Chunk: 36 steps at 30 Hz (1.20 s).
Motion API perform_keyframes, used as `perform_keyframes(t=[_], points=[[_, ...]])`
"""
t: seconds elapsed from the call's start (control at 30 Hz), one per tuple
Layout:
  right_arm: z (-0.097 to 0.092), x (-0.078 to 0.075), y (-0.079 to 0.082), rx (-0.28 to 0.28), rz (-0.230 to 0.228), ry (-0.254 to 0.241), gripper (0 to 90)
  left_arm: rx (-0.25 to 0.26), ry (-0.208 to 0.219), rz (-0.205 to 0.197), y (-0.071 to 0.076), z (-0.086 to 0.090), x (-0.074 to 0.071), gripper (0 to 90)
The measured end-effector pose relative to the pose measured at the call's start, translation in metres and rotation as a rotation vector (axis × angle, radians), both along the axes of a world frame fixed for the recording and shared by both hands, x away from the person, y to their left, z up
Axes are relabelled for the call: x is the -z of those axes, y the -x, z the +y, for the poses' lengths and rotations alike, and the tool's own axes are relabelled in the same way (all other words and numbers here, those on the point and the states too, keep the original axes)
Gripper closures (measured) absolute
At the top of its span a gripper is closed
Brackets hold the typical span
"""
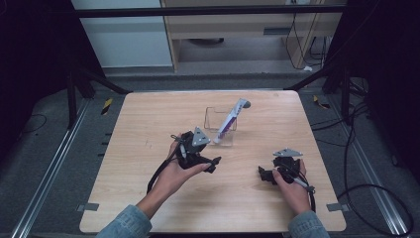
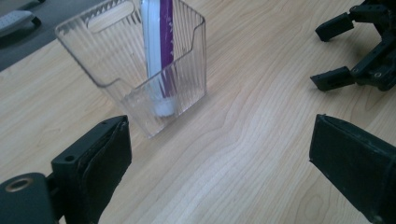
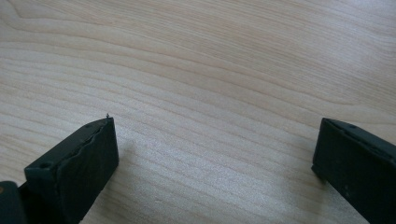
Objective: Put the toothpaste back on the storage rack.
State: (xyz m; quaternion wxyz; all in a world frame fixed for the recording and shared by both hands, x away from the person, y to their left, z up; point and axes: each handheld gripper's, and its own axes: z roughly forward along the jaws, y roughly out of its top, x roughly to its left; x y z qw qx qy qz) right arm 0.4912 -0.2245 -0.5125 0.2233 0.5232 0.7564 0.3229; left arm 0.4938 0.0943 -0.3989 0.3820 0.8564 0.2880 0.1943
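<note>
Clear ribbed holder [image 2: 140,79], with the purple-and-white tube [image 2: 159,51] leaning inside, is faced by the left gripper [image 1: 210,161], jaws spread wide; right gripper [image 1: 265,174], also wide, is held well to its right above the surface [image 1: 148,188].

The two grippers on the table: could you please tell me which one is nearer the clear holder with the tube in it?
The left gripper, just beside the clear holder; the right gripper lies farther off, over bare table.

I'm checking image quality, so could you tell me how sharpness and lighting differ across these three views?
High view: table evenly lit, surroundings dark. Left gripper view: ribbed clear holder sharp, tube distorted through it. Right gripper view: wood grain crisp, soft shadows beside the jaws.
</note>
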Motion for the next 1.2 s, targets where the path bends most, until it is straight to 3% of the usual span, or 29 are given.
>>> perform_keyframes(t=[0.4,0.6,0.8,1.1,1.2], points=[[0.000,0.001,0.000,0.003,-0.009,0.007,0.6,-0.047,-0.003,0.038,0.006,0.037,0.018,5.1],[0.000,0.001,0.001,0.004,-0.009,0.008,0.6,-0.123,0.023,0.103,-0.003,0.063,0.040,5.2],[0.000,0.001,0.001,0.003,-0.009,0.011,0.6,-0.209,0.013,0.130,-0.015,0.093,0.058,5.9],[0.000,0.001,0.001,0.004,-0.009,0.010,0.6,-0.252,-0.010,0.161,-0.021,0.122,0.073,5.5],[0.000,0.001,0.001,0.004,-0.009,0.010,0.6,-0.258,-0.009,0.154,-0.020,0.130,0.076,5.0]])
